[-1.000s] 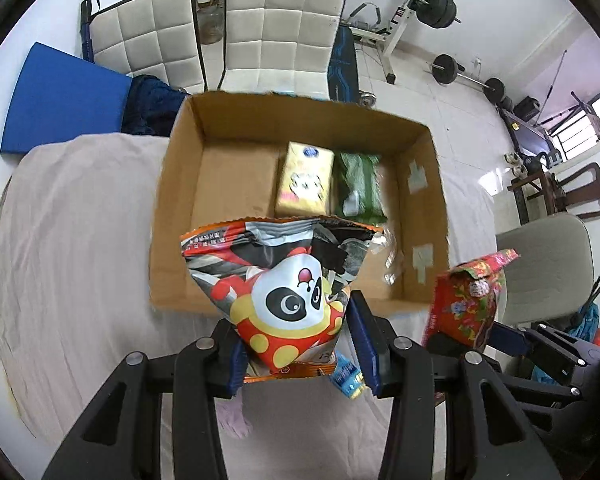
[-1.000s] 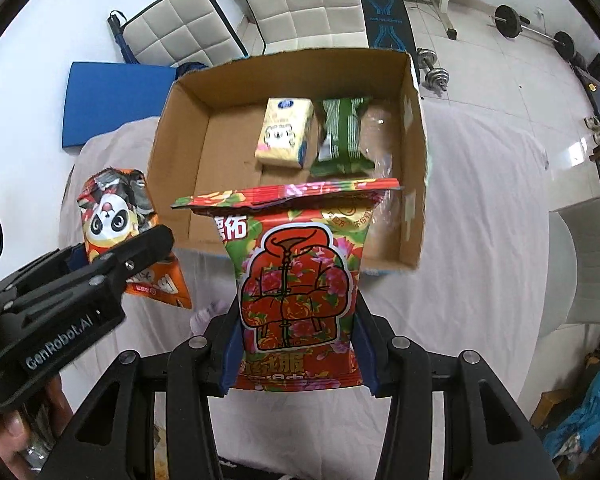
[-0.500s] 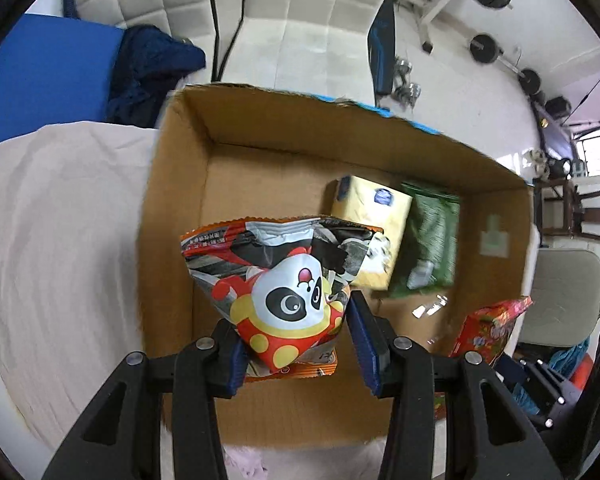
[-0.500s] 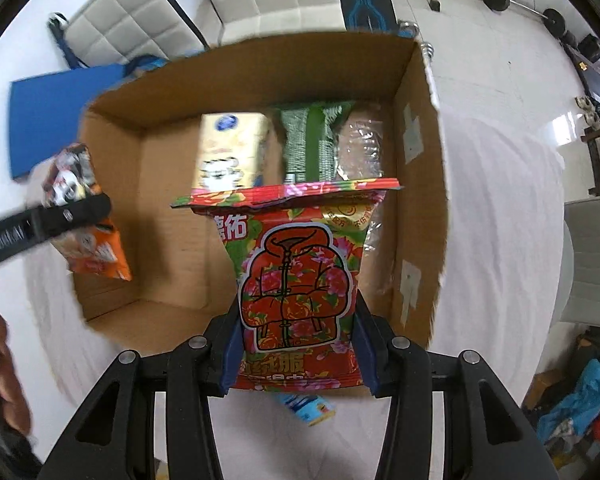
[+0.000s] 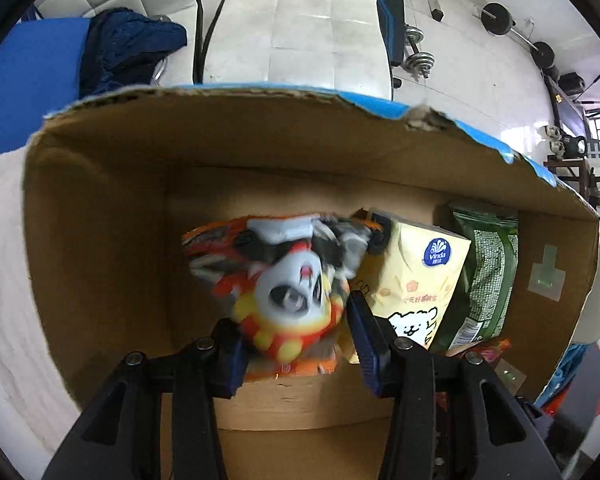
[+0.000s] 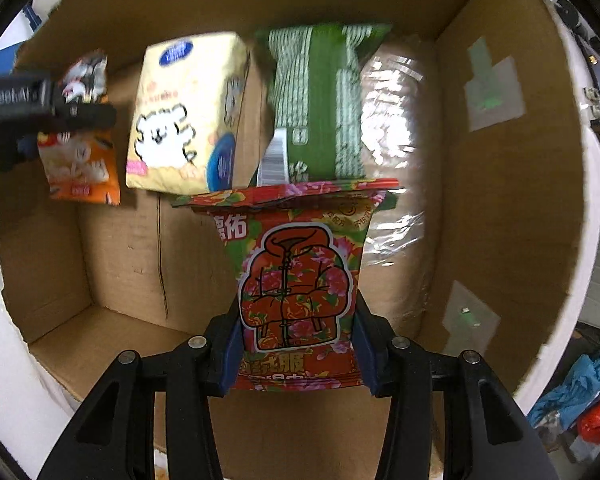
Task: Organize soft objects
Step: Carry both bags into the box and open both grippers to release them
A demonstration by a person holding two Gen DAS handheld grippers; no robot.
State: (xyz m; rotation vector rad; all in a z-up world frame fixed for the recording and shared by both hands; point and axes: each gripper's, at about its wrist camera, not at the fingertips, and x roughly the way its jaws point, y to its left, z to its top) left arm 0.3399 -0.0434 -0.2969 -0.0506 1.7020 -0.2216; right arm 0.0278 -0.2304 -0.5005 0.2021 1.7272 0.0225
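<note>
I am at the placing step: both my claws hang inside the cardboard box, each carrying a snack bag down toward the floor of it.

My left claw is pinching the panda snack bag by its lower part; the bag sits at the centre of the left wrist view, blurred, just left of the yellow Vinda tissue pack and the green packet that lie toward the right. My right claw is pinching the red floral snack bag, centre of its view, upright between the blue pads, with its sealed top edge overlapping the foot of the green packet. A clear plastic-wrapped pack lies along the right wall.

Next, I judge, each bag wants setting on bare cardboard: the panda bag in the free space at the left, the floral one in the lower middle, then a clean release. Both bags are puffed and crinkly, so they may tip or slide once let go; I should lower them until they rest before spreading the pads.
</note>
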